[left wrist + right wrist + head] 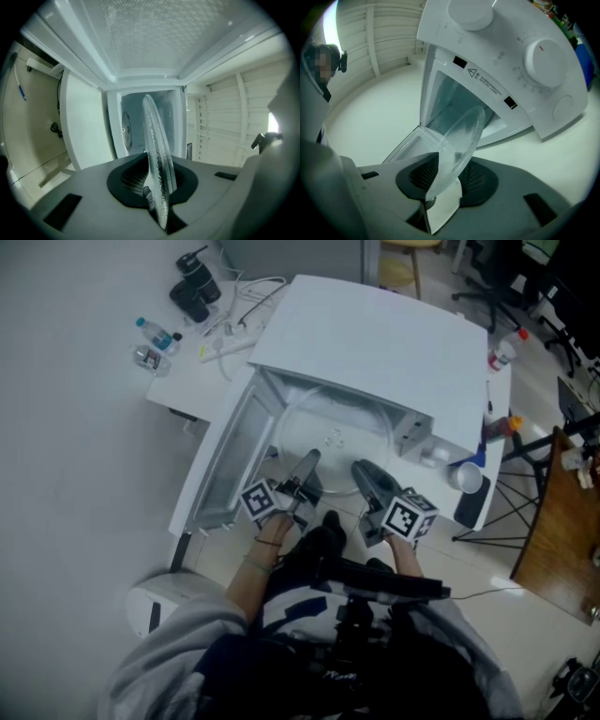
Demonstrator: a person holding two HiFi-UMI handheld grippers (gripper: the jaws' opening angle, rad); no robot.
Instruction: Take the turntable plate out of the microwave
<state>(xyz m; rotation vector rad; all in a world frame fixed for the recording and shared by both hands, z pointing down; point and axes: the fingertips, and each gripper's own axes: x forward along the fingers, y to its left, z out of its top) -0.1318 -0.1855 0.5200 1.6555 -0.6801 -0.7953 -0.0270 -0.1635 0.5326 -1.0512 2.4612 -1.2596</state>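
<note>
The white microwave [375, 343] stands with its door [225, 465] swung open to the left. The clear glass turntable plate [333, 427] lies at the mouth of the cavity. My left gripper [309, 457] reaches in at the plate's near left rim; in the left gripper view the plate [157, 154] stands edge-on, pinched between the shut jaws of the left gripper [157, 197]. My right gripper [361, 470] is at the near right rim. In the right gripper view the plate [461, 140] leans between the jaws of the right gripper [445, 187], with a gap still showing beside it.
On the table left of the microwave lie a power strip [230, 338], water bottles [155, 334] and black cups [195, 287]. A red-capped bottle [502, 352] and a white cup [466, 476] stand on the right. A white bin [155, 601] sits on the floor at left.
</note>
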